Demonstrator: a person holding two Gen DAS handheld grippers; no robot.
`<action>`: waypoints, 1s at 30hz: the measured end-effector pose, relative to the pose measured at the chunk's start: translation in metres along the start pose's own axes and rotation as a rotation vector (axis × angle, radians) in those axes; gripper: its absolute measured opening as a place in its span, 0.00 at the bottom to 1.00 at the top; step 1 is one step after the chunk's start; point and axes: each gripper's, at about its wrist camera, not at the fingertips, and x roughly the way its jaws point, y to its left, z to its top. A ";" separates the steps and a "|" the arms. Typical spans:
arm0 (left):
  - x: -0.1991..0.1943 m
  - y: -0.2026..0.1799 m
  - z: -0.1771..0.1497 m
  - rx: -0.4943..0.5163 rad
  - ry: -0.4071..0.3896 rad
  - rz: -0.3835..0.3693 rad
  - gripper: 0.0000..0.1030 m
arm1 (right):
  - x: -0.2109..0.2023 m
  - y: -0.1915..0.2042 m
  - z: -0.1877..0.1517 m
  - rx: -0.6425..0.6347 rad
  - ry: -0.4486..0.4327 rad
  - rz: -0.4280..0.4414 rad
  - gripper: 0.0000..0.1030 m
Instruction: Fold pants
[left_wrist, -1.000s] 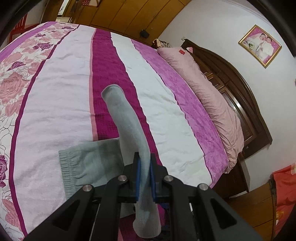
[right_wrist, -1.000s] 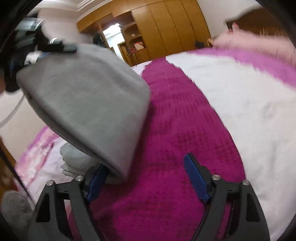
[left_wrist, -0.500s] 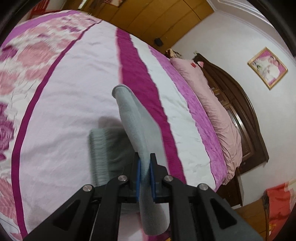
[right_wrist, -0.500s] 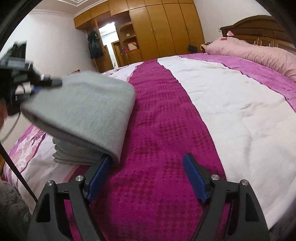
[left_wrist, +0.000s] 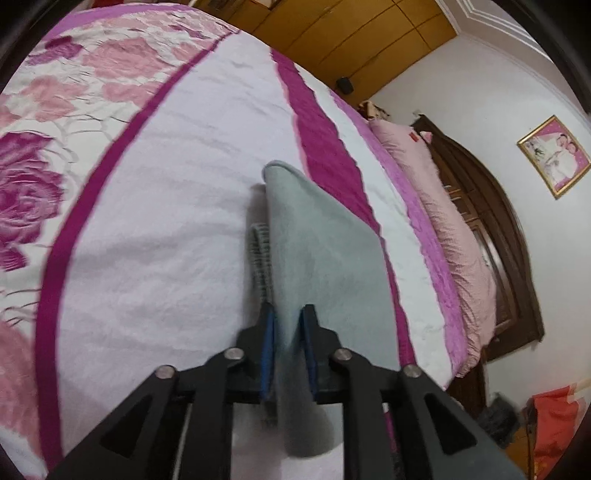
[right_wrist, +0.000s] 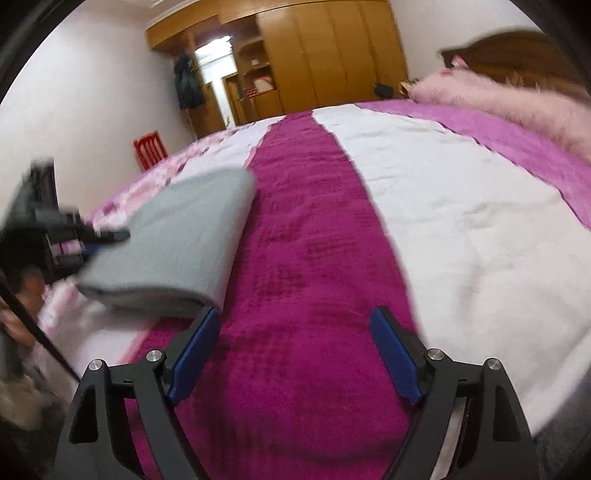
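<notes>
Grey pants (left_wrist: 321, 258) lie folded on the striped bedspread (left_wrist: 166, 221), the ribbed waistband (left_wrist: 260, 251) peeking out from under the top layer. My left gripper (left_wrist: 288, 314) is at the near edge of the top layer. Its jaws are opening, and the fabric still runs between the blue pads. In the right wrist view the folded pants (right_wrist: 177, 243) rest flat on the bedspread (right_wrist: 443, 221), with the left gripper (right_wrist: 74, 232) at their left edge. My right gripper (right_wrist: 295, 321) stands open over the magenta stripe. It holds nothing, and its left pad (right_wrist: 195, 347) is just beside the pants' near corner.
A long pink pillow (left_wrist: 443, 221) and a dark wooden headboard (left_wrist: 498, 240) run along the bed's far side. A wooden wardrobe (right_wrist: 332, 55) and a red chair (right_wrist: 149, 149) stand beyond the bed. A person's hand (right_wrist: 26, 291) shows at the left edge.
The left gripper has come down and laid the raised fold of the pants flat over the lower layer, and its jaws have widened. The right gripper has stayed open and shifted slightly.
</notes>
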 end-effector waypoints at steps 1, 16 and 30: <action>-0.005 -0.001 0.000 -0.002 -0.002 0.012 0.20 | -0.007 -0.006 0.007 0.020 -0.024 -0.013 0.82; 0.016 -0.055 -0.061 0.336 0.026 0.261 0.02 | 0.119 0.046 0.038 -0.066 0.502 0.824 0.00; 0.040 -0.050 -0.005 0.191 0.137 0.067 0.01 | 0.170 0.013 0.069 0.047 0.581 0.852 0.00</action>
